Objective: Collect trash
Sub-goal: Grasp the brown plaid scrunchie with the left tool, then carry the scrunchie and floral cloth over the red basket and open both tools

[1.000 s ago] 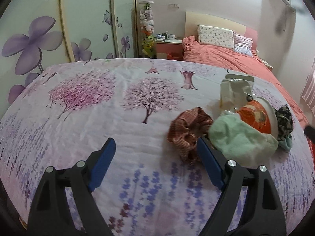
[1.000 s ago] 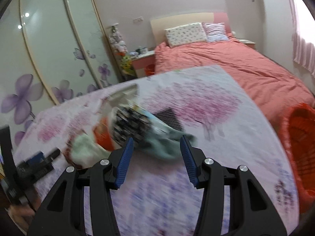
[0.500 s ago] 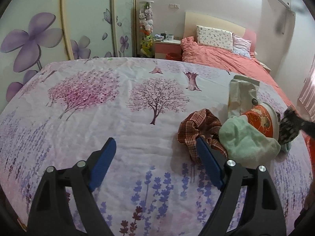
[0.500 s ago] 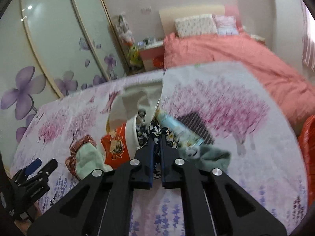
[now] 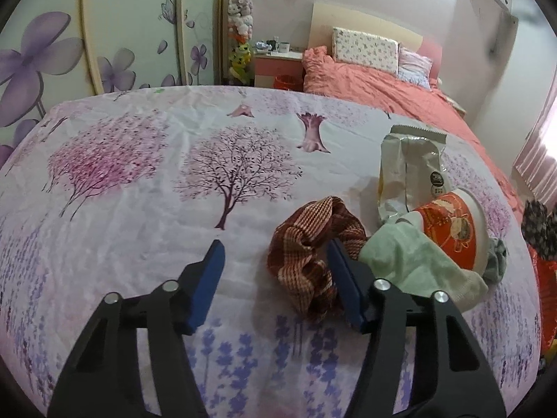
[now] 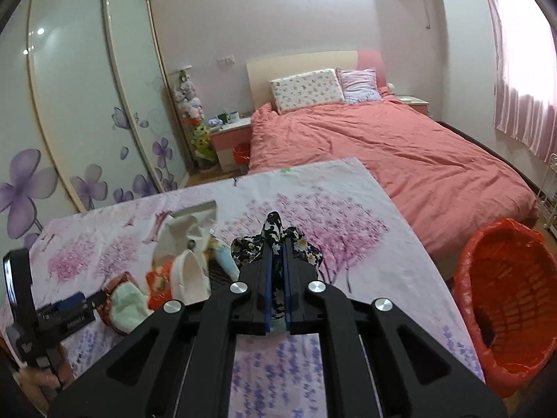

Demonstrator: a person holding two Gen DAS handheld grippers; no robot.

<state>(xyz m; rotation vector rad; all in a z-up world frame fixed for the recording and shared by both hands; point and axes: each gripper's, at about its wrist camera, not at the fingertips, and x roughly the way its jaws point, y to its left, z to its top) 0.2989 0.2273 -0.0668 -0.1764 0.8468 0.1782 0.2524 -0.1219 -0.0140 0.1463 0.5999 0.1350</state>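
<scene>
My right gripper (image 6: 277,240) is shut on a black floral cloth (image 6: 303,247) and holds it lifted above the sheet; the cloth also shows at the right edge of the left wrist view (image 5: 539,226). My left gripper (image 5: 275,261) is open just above the sheet, with a brown checked cloth (image 5: 306,244) between its fingers. Beside it lie a pale green cloth (image 5: 417,264), an orange paper bowl (image 5: 456,226) on its side and a crumpled silver snack bag (image 5: 407,167). A red-lined bin (image 6: 504,299) stands on the floor at the right.
The flowered sheet (image 5: 139,181) covers the work surface. A bed with a pink cover (image 6: 400,149) is behind it. A wardrobe with flower doors (image 6: 87,104) and a bedside table (image 6: 229,132) stand at the back left.
My right gripper closed on the black floral cloth and lifted it off the pile toward the right. My left gripper narrowed and moved a little toward the brown checked cloth.
</scene>
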